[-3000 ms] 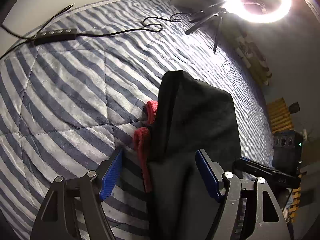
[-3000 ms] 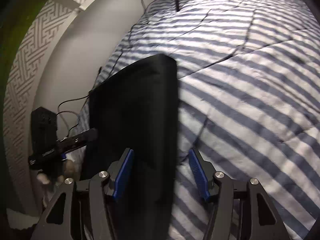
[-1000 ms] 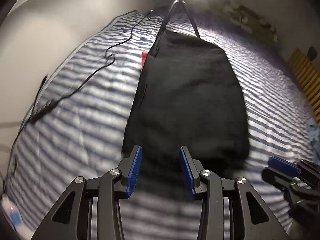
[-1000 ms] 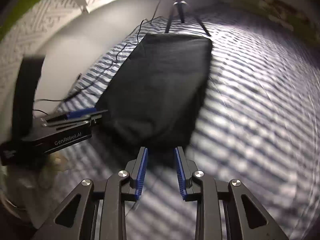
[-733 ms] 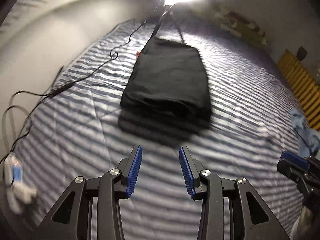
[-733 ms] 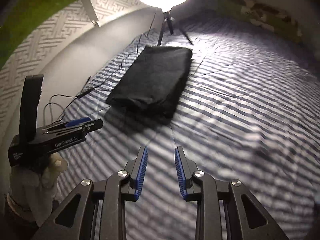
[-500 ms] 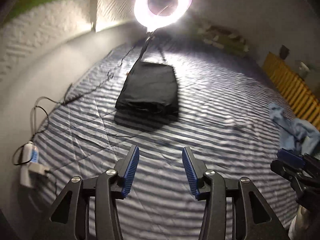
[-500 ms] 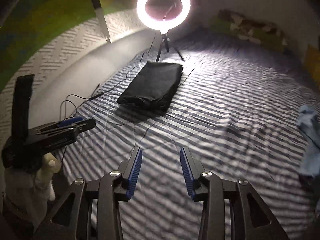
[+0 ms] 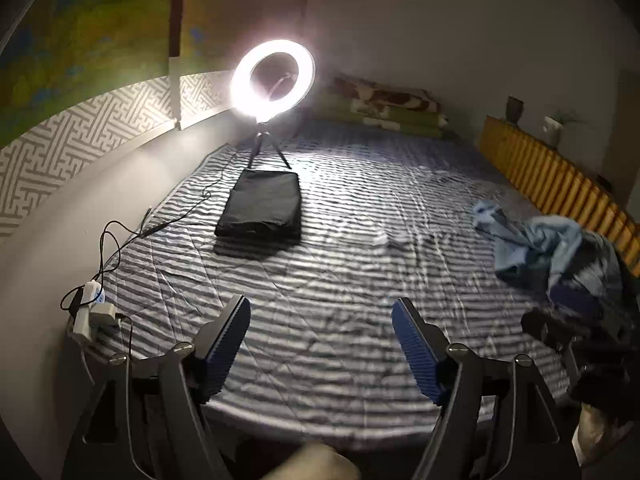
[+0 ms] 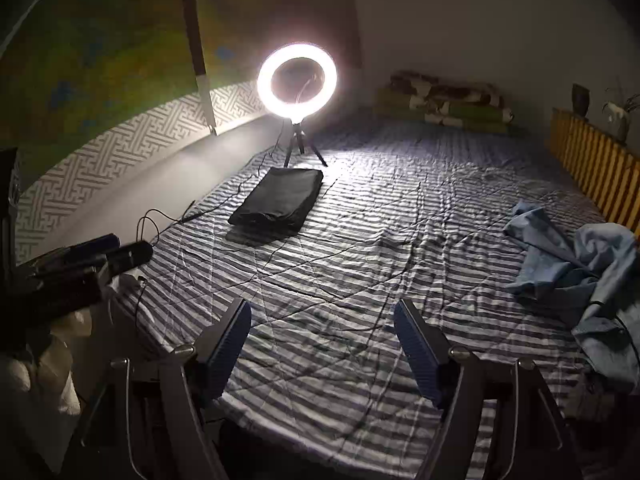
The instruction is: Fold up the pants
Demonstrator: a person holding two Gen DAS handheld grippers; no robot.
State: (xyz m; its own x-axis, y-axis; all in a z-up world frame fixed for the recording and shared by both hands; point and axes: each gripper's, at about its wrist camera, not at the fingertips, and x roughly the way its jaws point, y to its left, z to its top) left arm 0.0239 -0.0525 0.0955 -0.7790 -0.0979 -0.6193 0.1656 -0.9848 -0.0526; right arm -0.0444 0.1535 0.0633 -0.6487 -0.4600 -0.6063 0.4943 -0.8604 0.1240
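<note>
A striped quilt point(image 9: 340, 280) covers the bed. Far left on it, the folded black pants point(image 9: 262, 204) lie before a ring light point(image 9: 273, 80). Near, the left gripper point(image 9: 320, 344) and right gripper point(image 10: 322, 344) are opening, nothing between their jaws.

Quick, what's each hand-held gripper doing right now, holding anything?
Left hand-held gripper: jaws opening, nothing between them.
Right hand-held gripper: jaws opening, nothing between them.
</note>
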